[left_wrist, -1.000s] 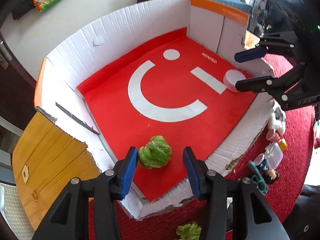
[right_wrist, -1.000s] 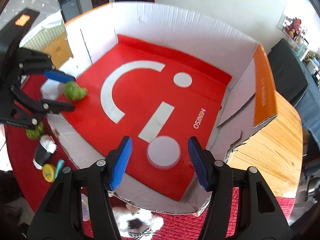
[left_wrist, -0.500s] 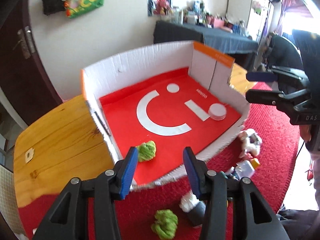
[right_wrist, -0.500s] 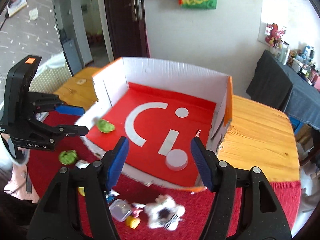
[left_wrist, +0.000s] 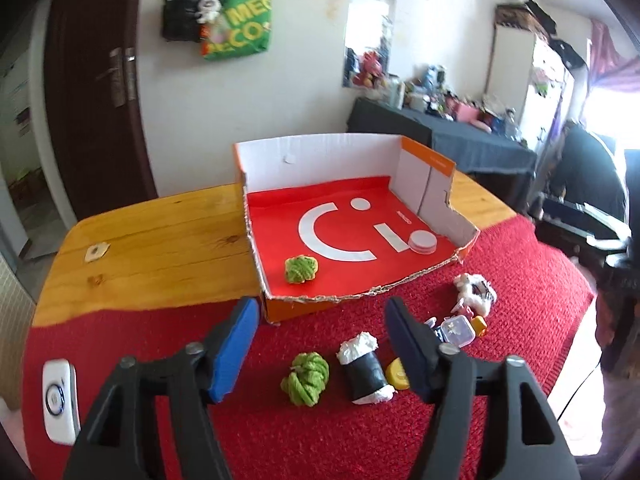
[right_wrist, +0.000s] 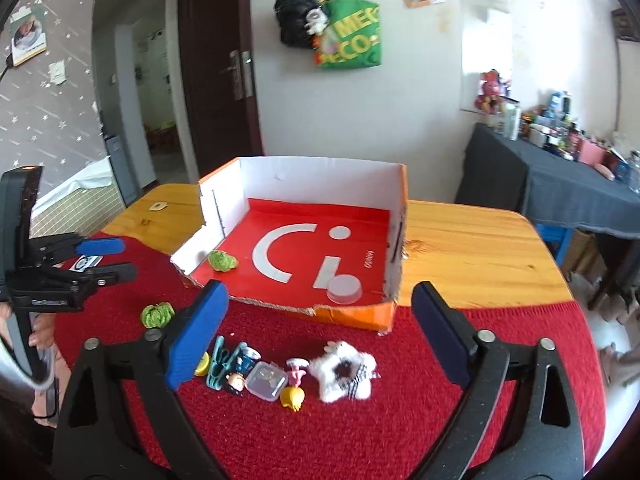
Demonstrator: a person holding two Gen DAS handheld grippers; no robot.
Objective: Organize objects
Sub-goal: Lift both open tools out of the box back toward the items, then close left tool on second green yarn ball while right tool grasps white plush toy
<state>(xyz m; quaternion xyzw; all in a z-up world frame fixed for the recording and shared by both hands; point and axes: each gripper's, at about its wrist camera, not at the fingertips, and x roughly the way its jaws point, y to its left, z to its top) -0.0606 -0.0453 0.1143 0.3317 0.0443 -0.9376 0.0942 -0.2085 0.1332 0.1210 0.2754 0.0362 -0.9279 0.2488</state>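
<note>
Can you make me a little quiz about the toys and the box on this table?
1. True or false: a green yarn ball lies inside the box.
2. What lies right beside the other green yarn ball on the red cloth? A) a spoon B) a black roll with white ends C) a book
3. Fill in: the left gripper and the right gripper are both ____.

Key: 1 true; 2 B; 3 open.
</note>
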